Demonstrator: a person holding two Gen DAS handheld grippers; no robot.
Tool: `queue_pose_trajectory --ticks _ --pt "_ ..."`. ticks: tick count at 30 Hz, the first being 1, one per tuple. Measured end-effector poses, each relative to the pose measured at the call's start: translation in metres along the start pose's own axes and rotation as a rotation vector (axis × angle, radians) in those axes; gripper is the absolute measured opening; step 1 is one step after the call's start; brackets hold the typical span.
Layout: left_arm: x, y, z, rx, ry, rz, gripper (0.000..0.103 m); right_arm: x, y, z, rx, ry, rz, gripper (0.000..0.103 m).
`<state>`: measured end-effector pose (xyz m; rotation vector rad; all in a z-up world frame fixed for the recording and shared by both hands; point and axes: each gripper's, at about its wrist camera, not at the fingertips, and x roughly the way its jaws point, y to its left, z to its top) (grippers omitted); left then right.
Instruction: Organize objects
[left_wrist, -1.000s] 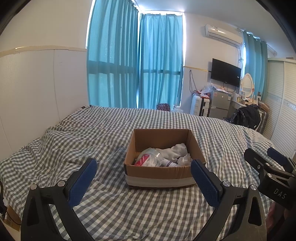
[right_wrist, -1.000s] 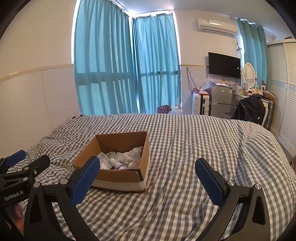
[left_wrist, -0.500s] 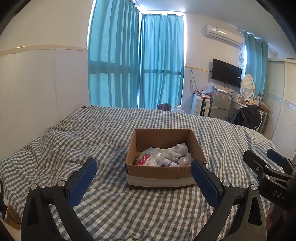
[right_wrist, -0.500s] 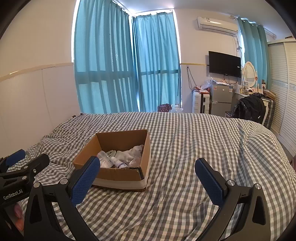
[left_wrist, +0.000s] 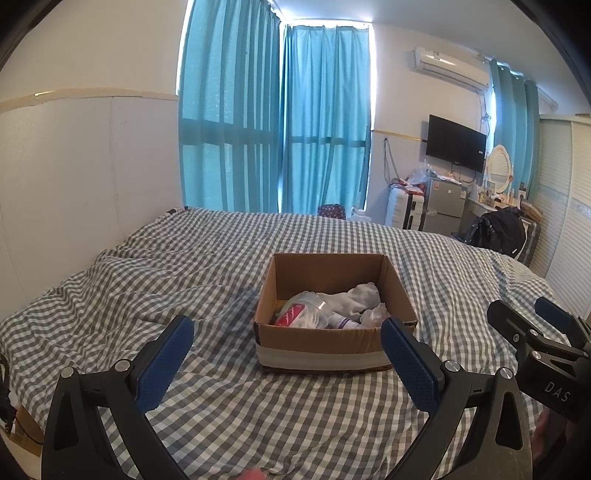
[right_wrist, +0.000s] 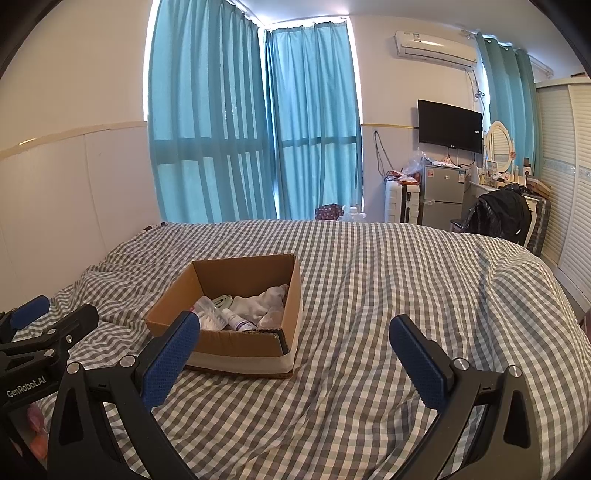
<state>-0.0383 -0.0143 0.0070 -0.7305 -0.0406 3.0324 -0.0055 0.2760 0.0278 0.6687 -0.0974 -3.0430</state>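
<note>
You are easing both tongs, left tongs (left_wrist: 286, 354) and right tongs (right_wrist: 293, 356), slightly closer, spread wide and empty; the cardboard box (left_wrist: 334, 341) is sitting mid-bed (right_wrist: 388, 266), items inside.

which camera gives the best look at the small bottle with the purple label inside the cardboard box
The right wrist view: the purple-labelled bottle shows its white neck and label. In the left wrist view the cardboard box front wall hides most of the bottle.
</note>
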Motion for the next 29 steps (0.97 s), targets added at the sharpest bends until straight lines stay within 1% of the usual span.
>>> queue_pose_trajectory --ticks 24,29 --pt "0.0015 0.0036 -0.0013 0.010 0.003 0.012 0.103 0.0011 -0.0015 -0.0022 -0.008 0.010 0.003 0.103" --pt "-0.0007 0.0046 -0.0016 0.008 -0.010 0.017 0.103 0.0012 -0.0018 -0.0031 -0.011 0.013 0.006 0.103"
